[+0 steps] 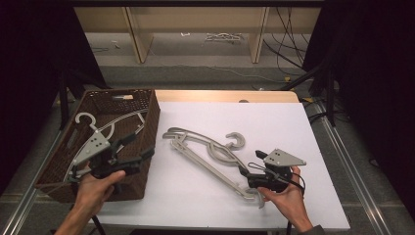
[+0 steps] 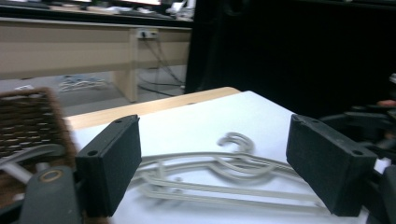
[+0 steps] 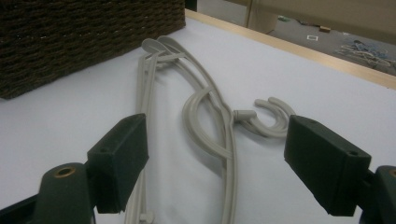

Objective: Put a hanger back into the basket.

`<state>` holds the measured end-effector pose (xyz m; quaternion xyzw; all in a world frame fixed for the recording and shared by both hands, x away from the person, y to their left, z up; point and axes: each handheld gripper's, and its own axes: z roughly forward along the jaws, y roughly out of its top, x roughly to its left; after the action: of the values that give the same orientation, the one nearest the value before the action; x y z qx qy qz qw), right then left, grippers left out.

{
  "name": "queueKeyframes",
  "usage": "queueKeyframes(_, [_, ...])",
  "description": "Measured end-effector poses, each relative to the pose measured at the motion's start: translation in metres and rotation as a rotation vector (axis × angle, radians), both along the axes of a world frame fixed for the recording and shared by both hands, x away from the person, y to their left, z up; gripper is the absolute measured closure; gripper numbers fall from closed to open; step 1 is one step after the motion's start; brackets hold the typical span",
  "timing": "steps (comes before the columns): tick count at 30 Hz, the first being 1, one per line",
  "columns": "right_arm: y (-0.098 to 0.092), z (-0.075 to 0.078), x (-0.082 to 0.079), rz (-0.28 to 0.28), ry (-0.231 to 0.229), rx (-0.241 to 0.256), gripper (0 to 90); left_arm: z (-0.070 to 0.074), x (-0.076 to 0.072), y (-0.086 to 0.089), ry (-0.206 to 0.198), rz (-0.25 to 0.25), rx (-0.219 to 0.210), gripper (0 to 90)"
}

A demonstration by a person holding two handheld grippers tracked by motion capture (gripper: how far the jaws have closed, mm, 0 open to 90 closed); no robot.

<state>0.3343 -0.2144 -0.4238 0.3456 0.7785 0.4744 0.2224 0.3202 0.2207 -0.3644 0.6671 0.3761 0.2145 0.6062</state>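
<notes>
Both claws gape wide and hold nothing: left claw (image 1: 138,151) hangs over the basket (image 1: 147,110) rim, right claw (image 1: 250,164) sits low at the near end of the hangers (image 1: 205,152). Hangers lie stacked on the white counter (image 1: 274,122), just beside the basket. No readable writing.

**Black claws, grey plates**

Each handheld claw, left claw (image 1: 138,154) and right claw (image 1: 248,164), is black with thick rectangular pads (image 2: 111,163), screw holes in them, and a grey three-cornered plate (image 1: 284,157) dotted with screws. Bare forearms; a dark cuff edge at the right wrist.
</notes>
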Motion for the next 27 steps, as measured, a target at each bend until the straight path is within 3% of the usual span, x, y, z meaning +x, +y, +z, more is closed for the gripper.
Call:
queueKeyframes(4, [-0.001,-0.003,0.000,-0.004,0.017,0.002,22.7,-0.015,-0.009,-0.018,0.017,-0.060,-0.026,16.9])
queueKeyframes(7, [-0.001,-0.003,0.001,-0.002,0.015,0.006,22.7,-0.025,-0.016,-0.030,-0.022,-0.063,0.016,16.9])
queueKeyframes(10, [-0.002,-0.004,0.001,-0.005,0.017,0.012,22.6,-0.034,-0.021,-0.039,-0.023,-0.091,0.011,16.8])
queueKeyframes(15, [-0.001,-0.004,0.001,-0.008,0.007,0.014,22.6,-0.048,-0.028,-0.044,-0.010,-0.108,0.017,16.6])
queueKeyframes(18, [0.001,-0.005,0.001,-0.004,0.010,0.014,22.6,-0.059,-0.033,-0.044,-0.016,-0.116,0.043,16.6])
queueKeyframes(22, [0.004,-0.005,0.000,0.004,0.016,0.003,22.6,-0.066,-0.038,-0.042,-0.010,-0.109,0.020,16.5])
queueKeyframes(27, [0.003,-0.007,0.002,0.007,0.014,0.005,22.6,-0.073,-0.042,-0.042,0.005,-0.107,0.029,16.1])
